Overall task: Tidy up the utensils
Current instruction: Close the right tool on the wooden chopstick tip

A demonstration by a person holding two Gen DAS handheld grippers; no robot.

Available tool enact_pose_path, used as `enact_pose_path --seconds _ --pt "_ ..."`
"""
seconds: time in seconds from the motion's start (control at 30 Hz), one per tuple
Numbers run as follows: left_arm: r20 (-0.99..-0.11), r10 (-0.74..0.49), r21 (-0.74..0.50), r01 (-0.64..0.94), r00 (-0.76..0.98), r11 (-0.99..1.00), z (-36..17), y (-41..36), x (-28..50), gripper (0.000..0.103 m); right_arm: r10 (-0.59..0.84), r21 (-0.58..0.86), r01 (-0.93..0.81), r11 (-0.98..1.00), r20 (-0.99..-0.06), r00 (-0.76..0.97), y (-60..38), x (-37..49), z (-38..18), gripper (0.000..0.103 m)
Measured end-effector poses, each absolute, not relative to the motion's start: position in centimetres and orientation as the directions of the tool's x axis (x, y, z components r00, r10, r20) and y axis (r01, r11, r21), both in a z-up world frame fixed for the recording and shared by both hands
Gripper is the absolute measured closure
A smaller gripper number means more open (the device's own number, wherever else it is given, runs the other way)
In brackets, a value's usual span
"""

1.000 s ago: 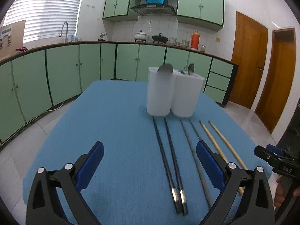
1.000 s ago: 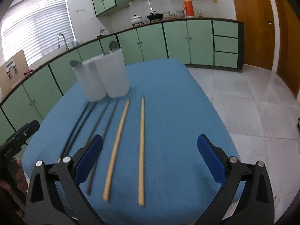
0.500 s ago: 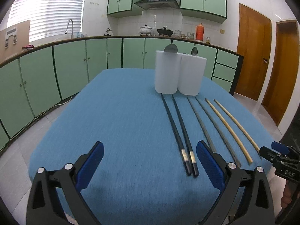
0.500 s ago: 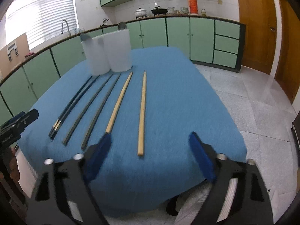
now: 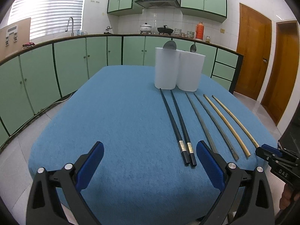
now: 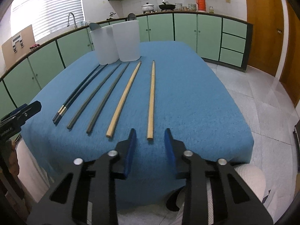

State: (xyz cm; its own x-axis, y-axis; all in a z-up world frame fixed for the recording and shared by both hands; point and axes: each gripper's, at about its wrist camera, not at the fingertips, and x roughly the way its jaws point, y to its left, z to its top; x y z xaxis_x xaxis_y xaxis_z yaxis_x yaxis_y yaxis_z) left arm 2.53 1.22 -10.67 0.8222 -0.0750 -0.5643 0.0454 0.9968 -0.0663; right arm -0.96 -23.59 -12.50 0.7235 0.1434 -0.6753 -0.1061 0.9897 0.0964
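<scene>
Inside white cups [image 5: 179, 69] (touching): spoons [image 5: 169, 46]

Black gripper [image 6: 149, 134] frames — blue pads [image 6: 131, 150], silver screws [image 6: 112, 152]

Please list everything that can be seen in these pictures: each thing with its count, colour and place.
Table cloth: one, blue, covers the table.
Containers: two, white, side by side at the far end; a spoon stands in each.
Black chopsticks: two, left of the row.
Grey chopsticks: two, middle of the row.
Wooden chopsticks: two, light tan, right of the row.
Kitchen cabinets: many, green, behind the table.
Doors: two, brown wood, far right.
Left claw: black with blue pads, wide open, empty.
Right claw: jaws just closing, narrow gap, nothing between them.
</scene>
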Motion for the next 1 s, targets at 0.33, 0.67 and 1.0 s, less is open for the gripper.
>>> enact_pose_path --seconds 0.33,0.67,1.0 --pt "-0.579 -0.09 -0.06 0.068 0.81 0.996 -11.2 0.5 2.4 0.007 0.13 0.071 -0.112 0.991 -0.678 0.723 -23.4 -1.4 -12.6 0.096" --pt "-0.604 -0.098 -0.03 0.1 0.791 0.994 -12.0 -0.4 2.6 0.021 0.136 0.079 -0.112 0.991 -0.677 0.723 -23.6 -1.5 -12.6 0.096" --pt "-0.634 -0.089 -0.023 0.096 0.769 0.995 -12.9 -0.8 3.1 0.03 0.138 0.083 -0.112 0.99 -0.677 0.723 -23.7 -1.5 -12.6 0.096"
